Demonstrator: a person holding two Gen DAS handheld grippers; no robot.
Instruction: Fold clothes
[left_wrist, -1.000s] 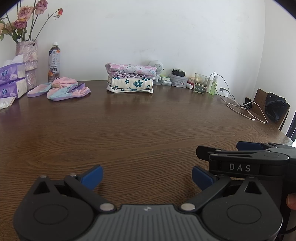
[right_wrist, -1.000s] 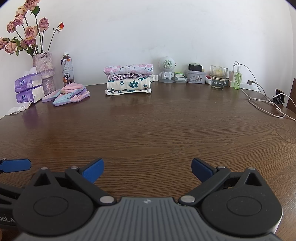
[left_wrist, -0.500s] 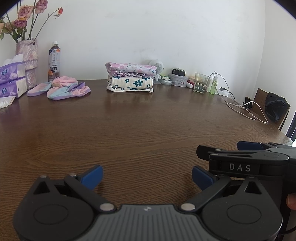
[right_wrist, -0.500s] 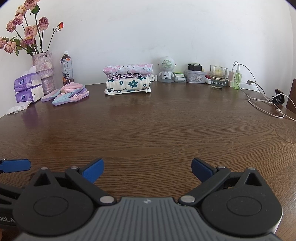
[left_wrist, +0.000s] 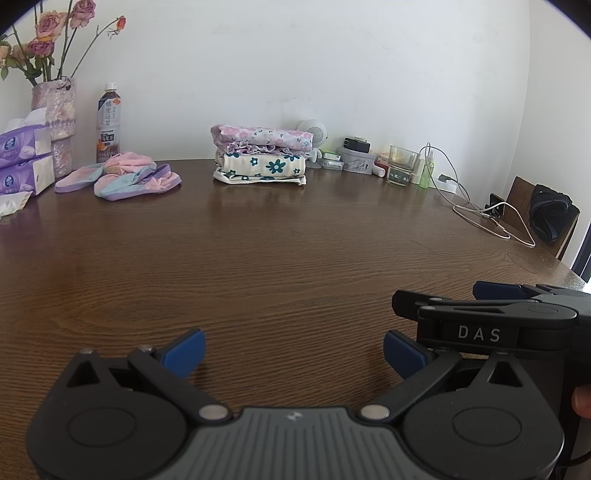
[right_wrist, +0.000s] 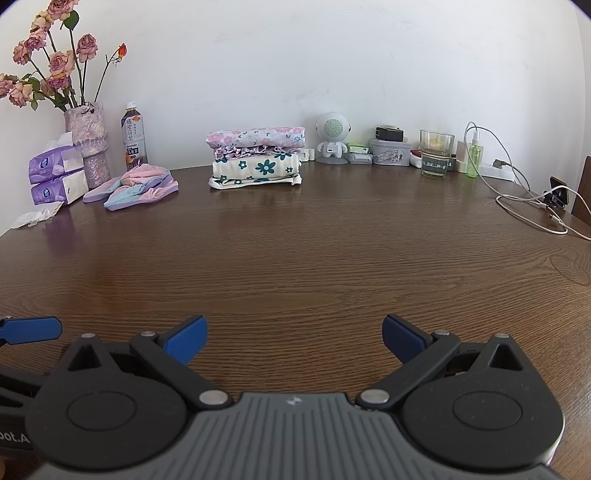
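A stack of folded floral clothes sits at the far edge of the brown wooden table, by the wall. To its left lies a crumpled pink, blue and purple garment. My left gripper is open low over the near table edge, nothing between its blue pads. My right gripper is open too, empty, beside the left one. In the left wrist view the right gripper's body shows at the right. A left pad shows in the right wrist view.
At the back left stand a vase of roses, a tea bottle and tissue packs. At the back right are a small robot speaker, a tin, a glass, a spray bottle and charging cables. A chair stands at the right.
Both views have shifted very slightly; the far objects sit a touch lower and left. Both grippers stay open and hold nothing.
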